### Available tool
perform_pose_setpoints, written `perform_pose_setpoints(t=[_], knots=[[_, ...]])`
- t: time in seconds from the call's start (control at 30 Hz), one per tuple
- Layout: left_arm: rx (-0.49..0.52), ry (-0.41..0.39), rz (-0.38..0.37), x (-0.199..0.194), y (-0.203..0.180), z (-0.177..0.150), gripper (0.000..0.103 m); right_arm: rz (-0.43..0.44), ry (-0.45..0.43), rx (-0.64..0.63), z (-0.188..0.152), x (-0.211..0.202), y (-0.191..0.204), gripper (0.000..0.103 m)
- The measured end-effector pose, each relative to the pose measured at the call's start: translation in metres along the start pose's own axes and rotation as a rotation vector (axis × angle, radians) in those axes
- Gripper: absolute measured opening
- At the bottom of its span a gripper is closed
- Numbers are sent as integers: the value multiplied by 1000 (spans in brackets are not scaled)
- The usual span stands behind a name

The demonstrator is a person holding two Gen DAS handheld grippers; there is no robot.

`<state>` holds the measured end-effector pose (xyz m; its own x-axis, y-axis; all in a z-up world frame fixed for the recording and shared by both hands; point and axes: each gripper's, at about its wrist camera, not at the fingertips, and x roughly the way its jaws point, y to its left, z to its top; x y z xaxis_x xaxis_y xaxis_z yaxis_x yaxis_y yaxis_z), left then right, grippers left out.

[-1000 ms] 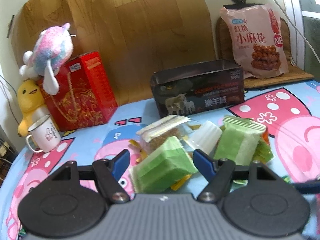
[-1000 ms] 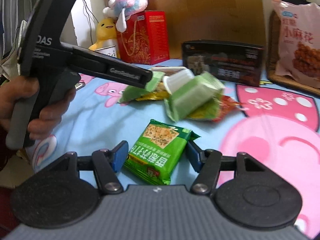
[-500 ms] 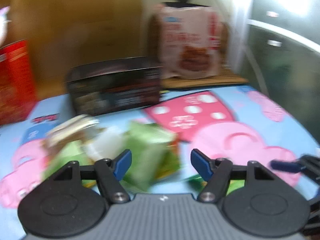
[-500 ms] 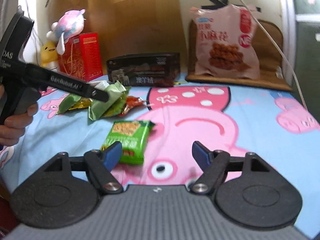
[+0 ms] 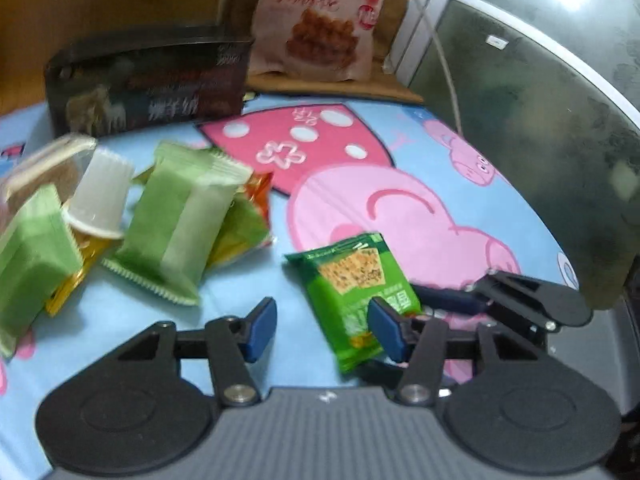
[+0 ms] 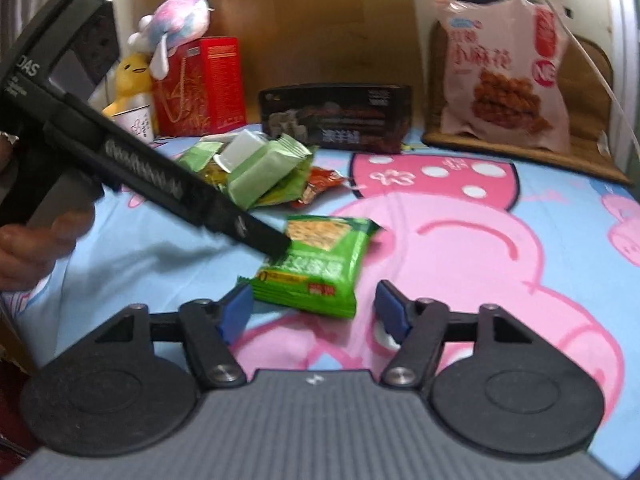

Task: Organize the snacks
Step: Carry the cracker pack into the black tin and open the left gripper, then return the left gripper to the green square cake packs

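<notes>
Both our jaws wide, empty — we should straddle the green cracker packet [image 6: 316, 264] squarely before closing the right gripper [image 6: 316, 312].

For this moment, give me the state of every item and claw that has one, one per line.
Left claw: open, empty, its tip at the cracker packet.
Right claw: open, empty, just short of the packet.
Dark green cracker packet: sealed, lying flat on the cloth, apart from the pile.
Pale green wrapped cake: sealed, leaning on the snack pile.
Black cardboard box: top open, upright.
Pink snack bag: sealed, propped upright.
</notes>
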<state>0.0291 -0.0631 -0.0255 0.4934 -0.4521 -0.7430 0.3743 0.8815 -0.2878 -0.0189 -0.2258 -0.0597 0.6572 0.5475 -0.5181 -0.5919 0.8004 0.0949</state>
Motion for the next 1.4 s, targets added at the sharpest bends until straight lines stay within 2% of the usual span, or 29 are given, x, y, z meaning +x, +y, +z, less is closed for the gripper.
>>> perform_pose_setpoints(t=[0.03, 0.07, 0.13, 0.27, 0.4, 0.5, 0.67, 0.8, 0.87, 0.97, 1.03, 1.13, 1.2, 1.27, 1.3, 1.4], knots=[[5, -7, -16, 1, -2, 1, 40, 0, -3, -13, 1, 2, 5, 53], [-5, -9, -32, 1, -2, 2, 40, -5, -2, -23, 2, 3, 7, 47], [-1, -30, -25, -2, -2, 6, 40, -23, -8, -18, 6, 4, 9, 44], [20, -117, -27, -20, 2, 30, 39, -43, -63, -11, 24, 0, 7, 43], [45, -238, 34, -38, 15, 71, 39, -53, -136, -50, 67, 13, 4, 43], [25, -292, 92, -42, 40, 110, 39, -24, -181, -60, 108, 39, -5, 43], [-23, -332, 200, -23, 82, 167, 39, 17, -186, -19, 167, 106, -24, 43], [-67, -288, 256, 1, 111, 187, 42, -30, -157, -10, 191, 155, -29, 48], [-101, -273, 274, 1, 124, 180, 42, -75, -129, -5, 191, 168, -31, 50], [-134, -312, 232, -25, 140, 154, 43, -39, -143, 44, 174, 148, -31, 50], [-166, -330, 236, -46, 150, 130, 43, 16, -134, 92, 159, 131, -31, 50], [-207, -330, 291, -68, 158, 89, 43, 123, -104, 128, 136, 111, -19, 50], [-240, -317, 320, -80, 162, 61, 43, 205, -95, 103, 121, 98, 0, 50], [-282, -288, 315, -85, 165, 36, 43, 262, -87, 45, 112, 92, 24, 52], [-308, -274, 306, -88, 167, 23, 44, 275, -76, -1, 108, 91, 39, 56], [-368, -260, 246, -91, 167, -7, 56, 268, -52, -106, 102, 100, 68, 61]])
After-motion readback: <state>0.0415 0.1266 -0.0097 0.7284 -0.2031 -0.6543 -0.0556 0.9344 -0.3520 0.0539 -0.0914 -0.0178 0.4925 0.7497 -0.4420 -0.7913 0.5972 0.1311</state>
